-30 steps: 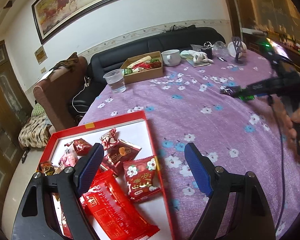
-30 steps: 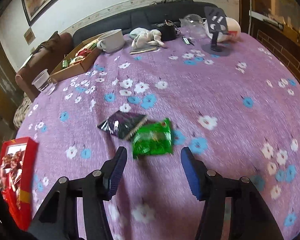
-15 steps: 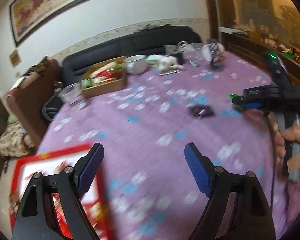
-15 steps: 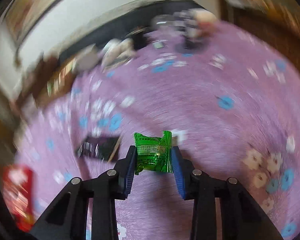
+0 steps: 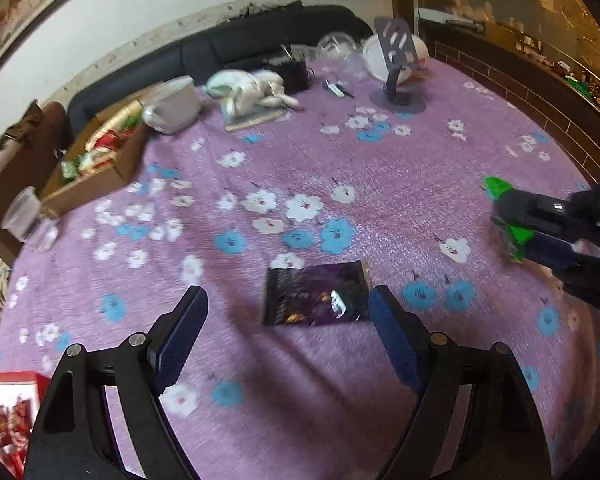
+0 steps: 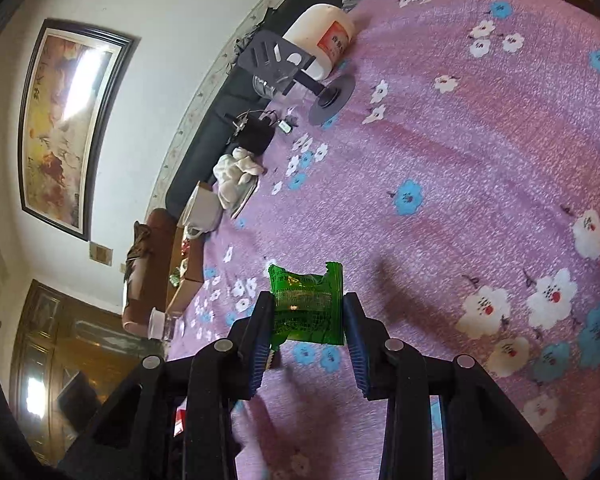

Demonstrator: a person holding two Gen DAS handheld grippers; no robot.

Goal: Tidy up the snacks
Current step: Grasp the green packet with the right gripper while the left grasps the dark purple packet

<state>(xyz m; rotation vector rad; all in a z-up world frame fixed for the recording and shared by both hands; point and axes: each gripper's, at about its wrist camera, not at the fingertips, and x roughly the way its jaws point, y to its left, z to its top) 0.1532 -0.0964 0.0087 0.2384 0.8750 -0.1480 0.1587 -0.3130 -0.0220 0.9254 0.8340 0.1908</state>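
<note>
One crinkly green foil snack packet point(image 6: 307, 306) we hold clamped in right gripper point(image 6: 306, 320); glossy dark purple wrapper point(image 5: 315, 294) unsorted at twelve o'clock between left gripper's point(image 5: 288, 330) spread jaws.

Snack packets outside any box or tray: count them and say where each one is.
2. The dark purple packet lies flat on the tablecloth, ahead of the open left claw. The green packet is clamped in the right claw, above the cloth. More may be hidden.

Black gripper point(image 5: 288, 330) frames — blue-padded jaws
</note>
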